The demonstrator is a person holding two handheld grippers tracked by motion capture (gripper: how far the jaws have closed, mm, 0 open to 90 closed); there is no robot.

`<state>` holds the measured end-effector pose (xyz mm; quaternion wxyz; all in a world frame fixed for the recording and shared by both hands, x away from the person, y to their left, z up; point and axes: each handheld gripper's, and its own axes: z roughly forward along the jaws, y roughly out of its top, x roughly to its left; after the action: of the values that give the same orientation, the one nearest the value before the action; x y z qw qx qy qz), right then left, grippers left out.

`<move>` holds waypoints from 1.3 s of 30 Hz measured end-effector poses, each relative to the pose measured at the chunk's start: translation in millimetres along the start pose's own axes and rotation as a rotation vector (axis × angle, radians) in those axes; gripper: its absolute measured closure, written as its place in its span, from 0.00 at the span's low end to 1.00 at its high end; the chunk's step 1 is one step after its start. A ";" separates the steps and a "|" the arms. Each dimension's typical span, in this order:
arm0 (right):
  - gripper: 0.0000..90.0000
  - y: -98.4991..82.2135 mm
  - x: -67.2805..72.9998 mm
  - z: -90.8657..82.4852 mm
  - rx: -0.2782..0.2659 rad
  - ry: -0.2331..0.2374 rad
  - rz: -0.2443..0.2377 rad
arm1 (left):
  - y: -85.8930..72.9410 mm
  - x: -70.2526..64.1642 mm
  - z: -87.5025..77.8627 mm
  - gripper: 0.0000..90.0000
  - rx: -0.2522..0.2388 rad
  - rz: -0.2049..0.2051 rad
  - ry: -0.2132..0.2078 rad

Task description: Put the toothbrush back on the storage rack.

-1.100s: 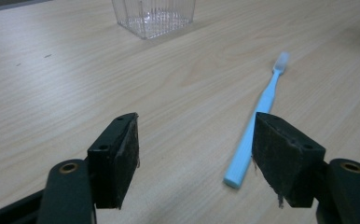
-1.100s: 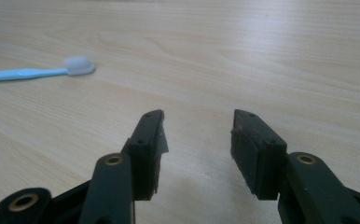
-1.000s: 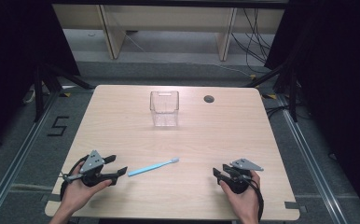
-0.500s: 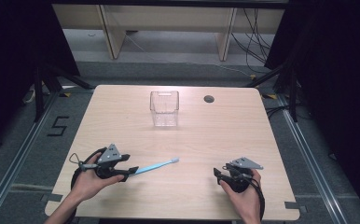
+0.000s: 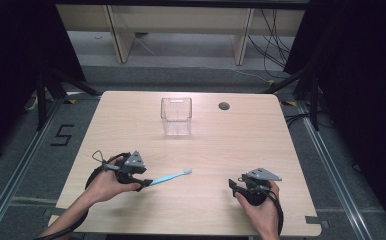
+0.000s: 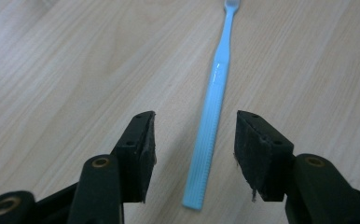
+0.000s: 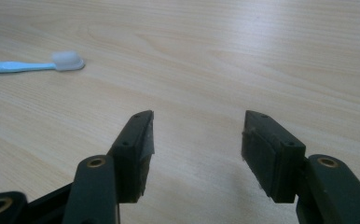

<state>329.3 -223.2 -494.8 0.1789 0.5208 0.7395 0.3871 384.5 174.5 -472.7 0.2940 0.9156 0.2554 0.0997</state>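
A light blue toothbrush lies flat on the wooden table, its white bristle head pointing right. My left gripper straddles the handle end; its jaws have just been closing, with the handle between them and a gap on each side. Neither pad touches the handle. My right gripper rests open near the table's front right, with nothing between its jaws. A clear plastic cup stands upright at the back middle of the table.
A small dark round hole sits in the tabletop right of the cup. Black curtains flank both sides, and shelving with cables stands behind the table. Bare tabletop lies between the toothbrush and the cup.
My left gripper has moved right from the table's front left to the toothbrush handle. The toothbrush and the right gripper have kept still.
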 end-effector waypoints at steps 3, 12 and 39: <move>0.49 1.0 0.0 0.0 -0.009 -0.004 -0.006 | 10.4 0.3 5.1 0.56 0.055 0.062 -0.028; 0.50 1.7 3.1 -0.5 -0.017 0.003 0.007 | 26.6 -0.7 15.3 0.63 0.107 0.093 -0.074; 0.50 0.4 3.3 3.2 -0.006 0.013 -0.018 | 51.7 -4.1 41.0 0.73 0.387 0.205 -0.129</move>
<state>330.5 -218.9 -496.1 0.1792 0.5110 0.7443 0.3909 415.9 116.4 -475.5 0.1171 0.9806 0.1561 0.0195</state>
